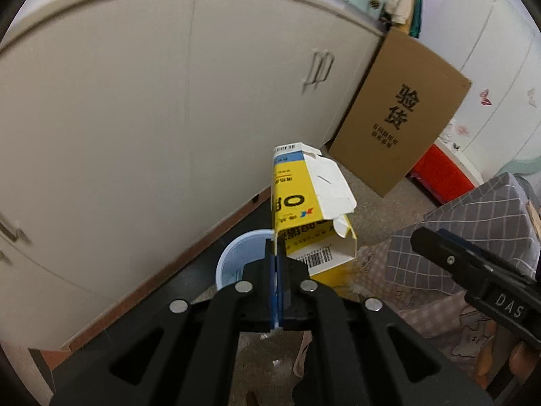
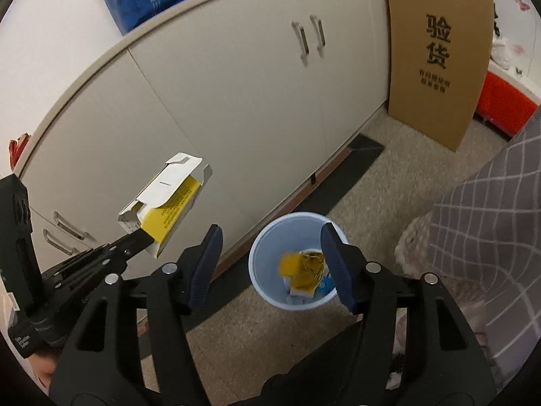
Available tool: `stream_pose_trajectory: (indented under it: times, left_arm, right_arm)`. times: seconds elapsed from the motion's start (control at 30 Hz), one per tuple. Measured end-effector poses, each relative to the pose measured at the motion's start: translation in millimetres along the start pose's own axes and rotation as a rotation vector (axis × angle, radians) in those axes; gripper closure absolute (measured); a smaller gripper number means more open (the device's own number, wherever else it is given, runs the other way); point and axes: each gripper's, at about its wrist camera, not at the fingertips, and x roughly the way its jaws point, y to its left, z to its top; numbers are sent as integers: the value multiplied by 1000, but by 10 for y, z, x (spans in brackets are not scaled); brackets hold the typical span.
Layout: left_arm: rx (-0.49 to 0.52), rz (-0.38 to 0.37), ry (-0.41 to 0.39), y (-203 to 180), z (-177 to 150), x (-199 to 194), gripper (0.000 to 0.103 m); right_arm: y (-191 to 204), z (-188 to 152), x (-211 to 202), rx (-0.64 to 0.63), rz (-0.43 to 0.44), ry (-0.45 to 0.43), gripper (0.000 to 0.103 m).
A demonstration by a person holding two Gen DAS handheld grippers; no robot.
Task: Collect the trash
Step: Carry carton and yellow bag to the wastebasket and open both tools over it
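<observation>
Two grippers: both are seen above a speckled floor, each held over or near the bin.
Left gripper [image 1: 278, 264]: clenched on one wall of the open end of a yellow carton [image 1: 304, 209]; the carton is held aloft, projecting forward past the fingertips.
Right gripper [image 2: 270, 260]: released, jaws spread wide with nothing between them.
Yellow carton, from the right wrist [image 2: 167, 203]: seen up and to the left of the spread jaws, clear of the bin rim and apparently short of its mouth.
Light-blue waste bin [image 2: 260, 253]: seen just ahead of the right gripper's fingertips, already holding yellow and blue scraps; in the left view its rim [image 1: 226, 253] lies below and left of the closed jaws.
Risk, early release: the carton is judged likely to land on the floor or strike the rim and tip out if dropped here.
Risk, thin grip: only a flap wall is pinched, so slipping or tearing is possible.
Cabinet doors [image 2: 236, 101]: behind the bin; a swing of the long carton could knock them.
Cardboard sheet [image 2: 436, 54]: leaning farther right, well apart.
</observation>
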Motion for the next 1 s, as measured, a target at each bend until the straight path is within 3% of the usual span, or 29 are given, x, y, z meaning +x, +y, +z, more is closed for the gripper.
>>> stream_pose_trajectory:
  times: [0.33, 1.0]
  left_arm:
    - [20, -14, 52, -102, -90, 236, 102]
    - [53, -36, 44, -375, 81, 334, 99]
  right_arm:
    - [-119, -145, 34, 26, -40, 19, 38]
    - [-242, -65, -269, 47, -73, -131, 35]
